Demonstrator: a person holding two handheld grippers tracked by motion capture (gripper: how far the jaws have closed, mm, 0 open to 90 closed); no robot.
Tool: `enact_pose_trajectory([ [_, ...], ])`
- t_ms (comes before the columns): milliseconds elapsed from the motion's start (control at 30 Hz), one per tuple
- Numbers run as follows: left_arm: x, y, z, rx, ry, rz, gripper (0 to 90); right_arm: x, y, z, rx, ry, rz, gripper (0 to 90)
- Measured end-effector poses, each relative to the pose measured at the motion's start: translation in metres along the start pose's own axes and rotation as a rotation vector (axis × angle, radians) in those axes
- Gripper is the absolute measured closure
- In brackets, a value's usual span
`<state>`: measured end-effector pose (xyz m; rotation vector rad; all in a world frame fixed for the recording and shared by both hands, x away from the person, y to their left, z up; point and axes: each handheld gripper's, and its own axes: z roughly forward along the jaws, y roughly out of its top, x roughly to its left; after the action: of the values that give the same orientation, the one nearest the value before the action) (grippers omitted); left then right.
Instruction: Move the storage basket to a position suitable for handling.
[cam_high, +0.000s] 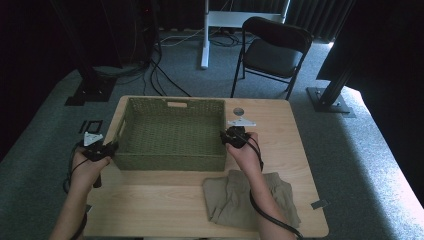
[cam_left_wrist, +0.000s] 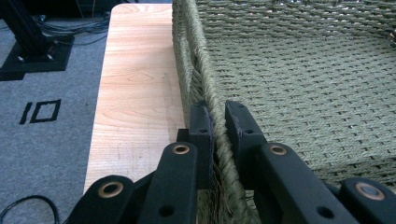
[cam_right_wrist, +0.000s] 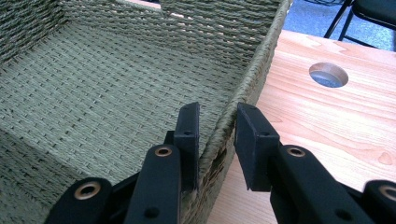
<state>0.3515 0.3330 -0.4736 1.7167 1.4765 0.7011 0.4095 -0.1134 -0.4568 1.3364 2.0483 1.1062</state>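
Left hand-held black two-jaw gripper (cam_left_wrist: 219, 126) is clamping the left rim of the rectangular olive-green woven basket (cam_high: 170, 134); in the left gripper view the jaws are pressing on both faces of the braided edge, one jaw outside the wall, one inside. Right hand-held black two-jaw gripper (cam_right_wrist: 217, 128) is straddling the basket's right rim; in the right gripper view the inner jaw is lying against the weave, while the outer jaw is standing slightly off it with a narrow gap showing, so a firm grip cannot be confirmed from the pictures.

Writing: a black stencilled mark reading roughly "10" (cam_left_wrist: 40, 111) is showing on the grey carpet (cam_left_wrist: 42, 140) beside the table. No brand or label is legible on the basket or the grippers.

Basket: tightly woven cord, straight walls, thick braided rim, flat woven floor, a slot handle (cam_high: 177, 104) cut in the far wall. It is sitting on the pale rectangular wooden table (cam_high: 295, 145), toward the far-left part of the top, its left wall near the table's left edge.

In the high view the left hand (cam_high: 89, 162) and right hand (cam_high: 245, 150) are bracketing the basket at its near corners. A round hole (cam_right_wrist: 328, 74) in the tabletop is lying just beyond the right gripper. A folded khaki fabric garment (cam_high: 230, 197) is lying on the table's near-right part, under the right forearm. A black folding chair (cam_high: 272, 50) is standing behind the table.
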Motion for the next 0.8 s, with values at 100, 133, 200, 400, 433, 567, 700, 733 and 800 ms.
enact_pose_trajectory([
  [100,-0.001,-0.001,-0.001,0.002,-0.001,0.001,83.2,0.0,-0.001,-0.001,-0.004,0.001,0.003,71.3],
  [133,-0.001,-0.001,-0.001,0.003,-0.002,0.003,83.2,-0.001,-0.001,-0.001,-0.005,0.002,0.004,71.3],
  [200,0.0,0.0,-0.001,0.006,-0.01,0.004,82.7,0.0,-0.001,-0.001,-0.003,0.001,0.004,71.3],
  [400,0.007,0.015,-0.003,-0.062,-0.021,-0.027,57.8,-0.002,0.003,0.001,-0.01,0.014,0.026,56.9],
  [433,0.008,0.023,0.001,-0.063,-0.036,-0.026,57.0,-0.002,0.005,0.002,-0.022,0.013,0.043,53.6],
  [567,0.006,0.039,0.016,-0.064,-0.028,-0.017,53.2,-0.003,0.012,0.008,-0.035,-0.003,0.071,47.2],
  [700,0.005,0.045,0.025,-0.048,-0.016,-0.009,53.2,-0.006,0.017,0.018,-0.017,-0.032,0.093,47.7],
  [733,0.006,0.047,0.034,-0.03,-0.006,0.001,53.7,-0.006,0.018,0.02,-0.016,-0.049,0.102,49.3],
  [800,0.007,0.046,0.04,-0.015,0.009,-0.001,56.2,-0.006,0.019,0.024,-0.003,-0.044,0.119,51.7],
])
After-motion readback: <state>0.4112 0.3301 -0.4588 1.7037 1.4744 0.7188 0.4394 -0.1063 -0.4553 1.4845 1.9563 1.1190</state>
